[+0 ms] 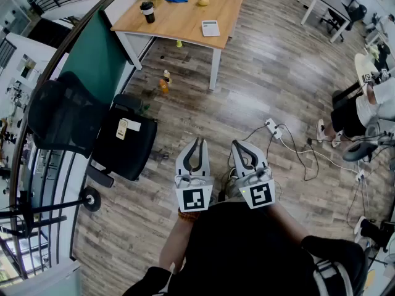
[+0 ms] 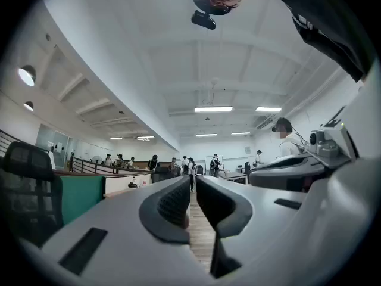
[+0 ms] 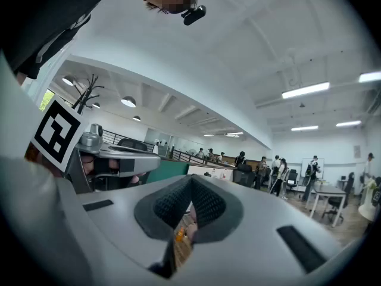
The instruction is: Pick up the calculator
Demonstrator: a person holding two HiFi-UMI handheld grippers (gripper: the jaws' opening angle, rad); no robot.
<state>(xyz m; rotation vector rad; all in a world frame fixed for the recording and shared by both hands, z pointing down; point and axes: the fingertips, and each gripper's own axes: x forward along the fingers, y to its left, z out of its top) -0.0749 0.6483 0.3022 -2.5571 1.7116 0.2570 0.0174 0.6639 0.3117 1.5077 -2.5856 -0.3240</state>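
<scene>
- Head view: set high above the person, facing steeply down on the wooden floor (image 1: 259, 91). The left gripper (image 1: 199, 142) and right gripper (image 1: 239, 145) are close below, the table (image 1: 179, 20) far off.
- Left gripper view: low behind its jaws, facing roughly level; the ceiling (image 2: 196, 58) fills the upper half.
- Right gripper view: likewise.
- Shared: each gripper view catches the other gripper; all three show the green partition (image 2: 83, 198).

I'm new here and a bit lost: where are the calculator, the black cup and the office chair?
calculator (image 1: 210, 28), head view, middle of its white face.
black cup (image 1: 147, 12), head view, on its side wall.
office chair (image 1: 133, 150), head view, on its black seat.
</scene>
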